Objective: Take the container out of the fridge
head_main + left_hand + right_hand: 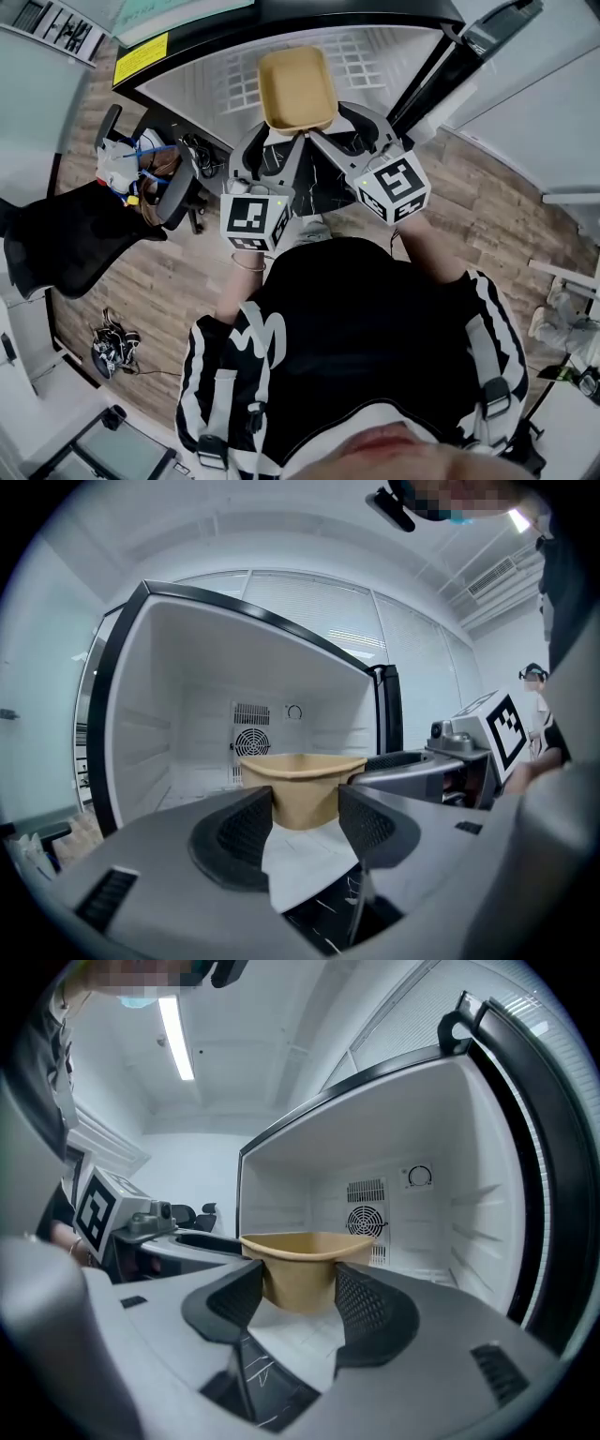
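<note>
Left gripper (305, 822) and right gripper (300, 1297) both pinch the container (297, 89), jaws narrowly apart, by the fridge (187, 696).

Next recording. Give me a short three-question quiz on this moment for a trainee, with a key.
1. True or false: only the left gripper grips the container, while the right gripper is empty.
2. Multiple choice: where is the container? A, on the wooden floor. B, held in the air at the mouth of the open fridge. C, deep inside against the back wall.
3. Fill in: the round grille on the fridge's back wall covers a ____.

Key: 1 false, each gripper's jaws are closed on the container. 2 B. 3 fan.
</note>
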Available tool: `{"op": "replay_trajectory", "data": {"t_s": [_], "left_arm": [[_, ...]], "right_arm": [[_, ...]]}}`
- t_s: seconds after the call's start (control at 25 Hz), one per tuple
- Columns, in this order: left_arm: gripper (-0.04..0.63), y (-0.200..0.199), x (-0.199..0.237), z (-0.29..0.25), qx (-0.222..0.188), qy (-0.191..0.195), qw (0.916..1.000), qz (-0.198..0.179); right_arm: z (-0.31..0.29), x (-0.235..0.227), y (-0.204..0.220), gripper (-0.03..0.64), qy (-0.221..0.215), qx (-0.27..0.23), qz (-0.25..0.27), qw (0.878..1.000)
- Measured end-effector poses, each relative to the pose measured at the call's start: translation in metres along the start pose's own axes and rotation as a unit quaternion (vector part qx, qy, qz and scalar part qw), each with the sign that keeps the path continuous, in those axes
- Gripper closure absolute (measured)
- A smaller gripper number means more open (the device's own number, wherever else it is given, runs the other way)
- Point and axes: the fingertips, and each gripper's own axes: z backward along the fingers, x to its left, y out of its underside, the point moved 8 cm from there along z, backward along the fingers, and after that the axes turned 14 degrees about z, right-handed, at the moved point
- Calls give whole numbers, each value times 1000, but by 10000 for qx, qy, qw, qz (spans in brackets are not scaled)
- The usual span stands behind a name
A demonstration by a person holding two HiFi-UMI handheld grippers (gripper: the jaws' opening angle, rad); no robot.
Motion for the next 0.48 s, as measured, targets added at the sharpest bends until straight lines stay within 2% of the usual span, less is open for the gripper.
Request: {"op": "replay_trajectory", "data": {"t_s": [0.48], "left_arm": [[370, 9, -25, 28, -100, -38, 9999, 86]], "right_arm": [[30, 21, -3, 374, -63, -62, 15, 10000]]}}
